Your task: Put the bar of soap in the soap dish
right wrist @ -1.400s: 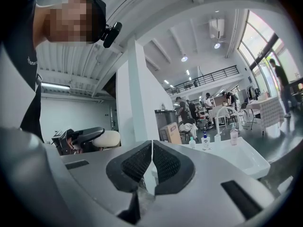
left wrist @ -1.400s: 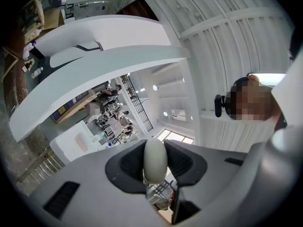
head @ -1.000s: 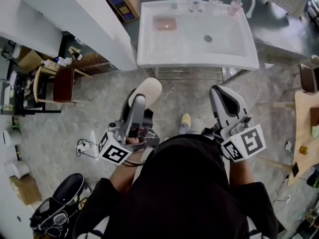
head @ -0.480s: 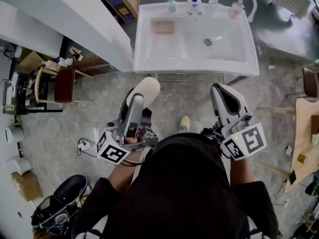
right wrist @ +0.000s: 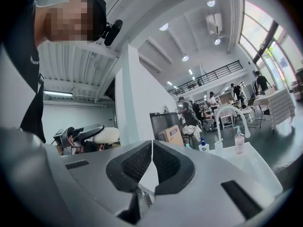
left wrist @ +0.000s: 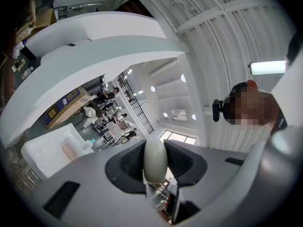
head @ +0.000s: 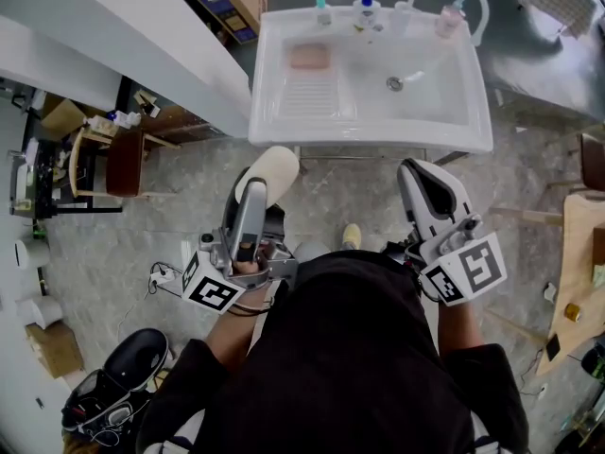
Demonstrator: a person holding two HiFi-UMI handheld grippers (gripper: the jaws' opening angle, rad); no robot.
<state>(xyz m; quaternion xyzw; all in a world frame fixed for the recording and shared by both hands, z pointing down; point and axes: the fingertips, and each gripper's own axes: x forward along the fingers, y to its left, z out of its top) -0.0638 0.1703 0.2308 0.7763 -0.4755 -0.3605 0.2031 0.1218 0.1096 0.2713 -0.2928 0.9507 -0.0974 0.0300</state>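
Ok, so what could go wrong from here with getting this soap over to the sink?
1. The left gripper pinches the rounded bar of soap by one end, above the floor and short of the sink; it may slip out and drop.
2. The soap dish sits at the back of the sink near the bottles, so reaching in could knock one over.

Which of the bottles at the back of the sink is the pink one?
The rightmost bottle, near the sink's right corner; the teal-capped bottle and the blue-pump bottle stand further left.
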